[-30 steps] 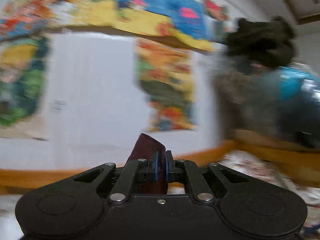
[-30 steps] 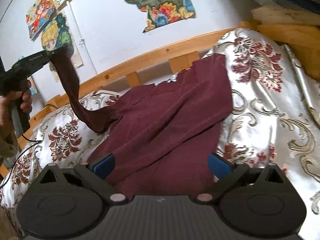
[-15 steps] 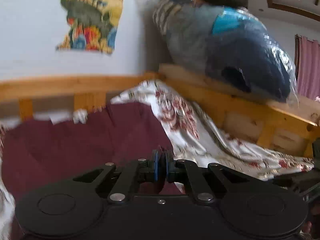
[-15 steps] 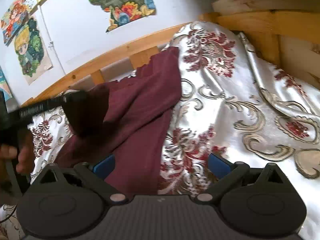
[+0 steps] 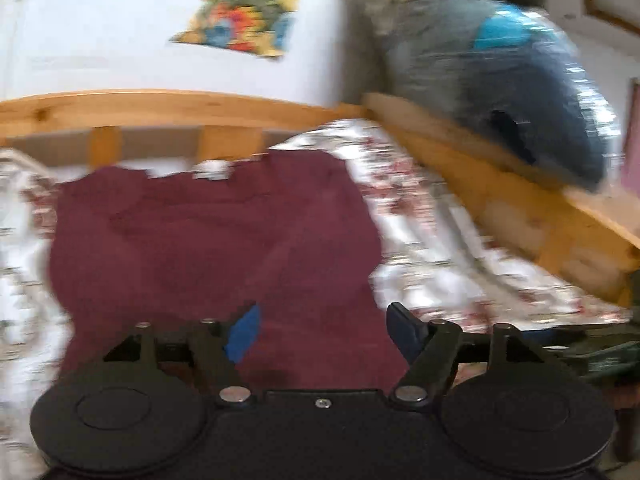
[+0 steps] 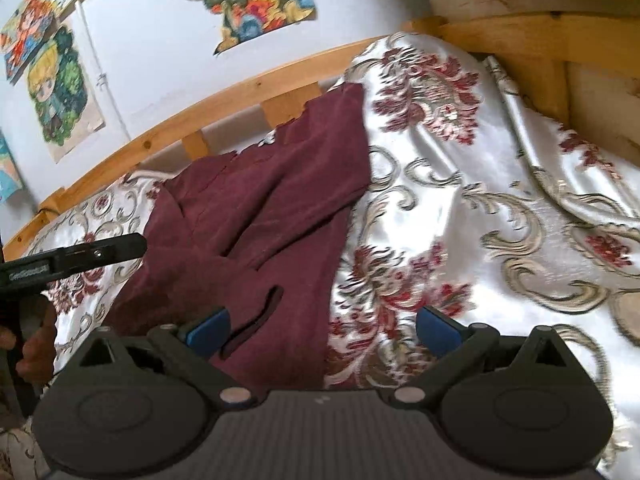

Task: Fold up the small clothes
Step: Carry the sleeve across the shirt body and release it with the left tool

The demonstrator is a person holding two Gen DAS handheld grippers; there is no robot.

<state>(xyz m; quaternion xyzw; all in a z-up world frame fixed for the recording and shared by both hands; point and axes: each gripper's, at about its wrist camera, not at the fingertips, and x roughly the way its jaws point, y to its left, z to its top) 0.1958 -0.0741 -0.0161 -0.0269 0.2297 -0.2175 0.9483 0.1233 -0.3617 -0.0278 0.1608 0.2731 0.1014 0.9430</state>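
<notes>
Garment [image 5: 216, 248] (maroon) spread flat on patterned bedspread [image 6: 460, 208], left gripper [image 5: 322, 332] jaws apart and empty, right gripper [image 6: 322, 328] jaws apart above garment edge.

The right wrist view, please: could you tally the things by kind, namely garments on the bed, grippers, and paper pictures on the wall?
Maroon garment: 1
Grippers: 2, the right gripper and the left gripper, both with jaws open
Wall pictures: 5, counting one cut off at the frame's left edge
Total: 8
</notes>
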